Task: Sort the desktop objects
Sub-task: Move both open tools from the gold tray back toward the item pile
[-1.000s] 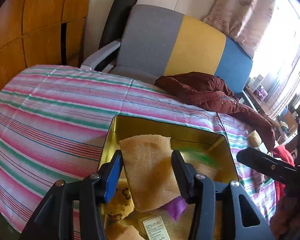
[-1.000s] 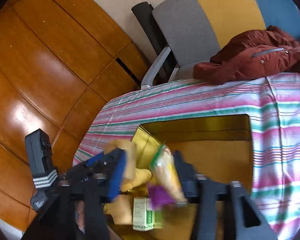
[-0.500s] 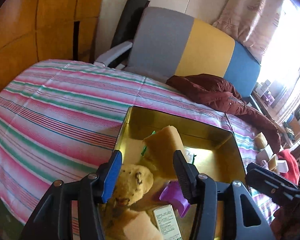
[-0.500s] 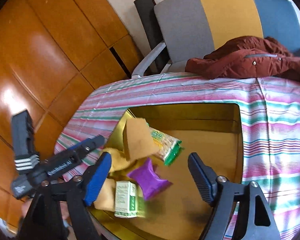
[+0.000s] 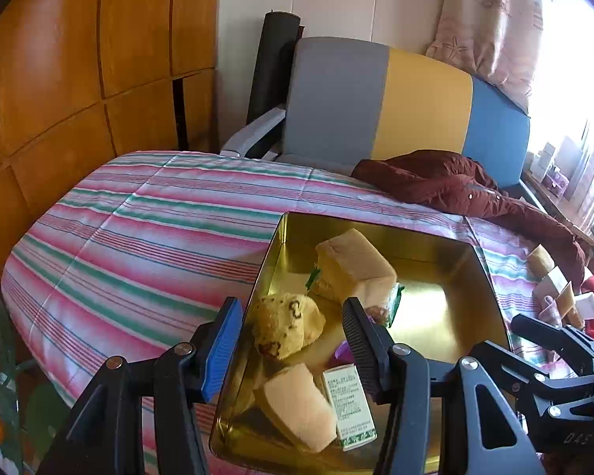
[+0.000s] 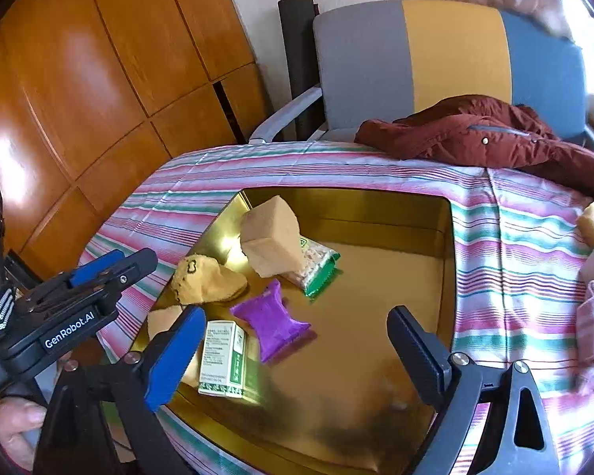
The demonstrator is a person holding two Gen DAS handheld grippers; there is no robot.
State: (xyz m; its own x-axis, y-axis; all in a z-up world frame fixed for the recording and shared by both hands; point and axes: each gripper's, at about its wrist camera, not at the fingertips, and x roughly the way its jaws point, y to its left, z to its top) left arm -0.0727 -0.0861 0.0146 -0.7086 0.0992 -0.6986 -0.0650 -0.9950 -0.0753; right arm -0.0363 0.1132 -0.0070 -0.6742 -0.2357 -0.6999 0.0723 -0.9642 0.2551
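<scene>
My left gripper (image 5: 293, 328) hangs over the near-left corner of the gold tin tray (image 6: 376, 206), jaws apart, nothing btwn them. The tray sits on a striped tablecloth (image 6: 514, 245). Inside, left to right in the right wrist view: a sponge wedge (image 6: 160, 322) at the near-left wall, a yellow plush toy (image 6: 207, 281), a green-and-white box (image 6: 221, 358) lying flat, a tan foam block (image 6: 271, 235) leaning on a green snack packet (image 6: 316, 267), a purple packet (image 6: 273, 318) just beside the box. My right gripper (image 6: 293, 360) is over the tray's near edge, jaws wide apart, empty. A maroon jacket (image 6: 479, 134) lies at the table's far right, w/ a chair (image 6: 415, 59) behind.
</scene>
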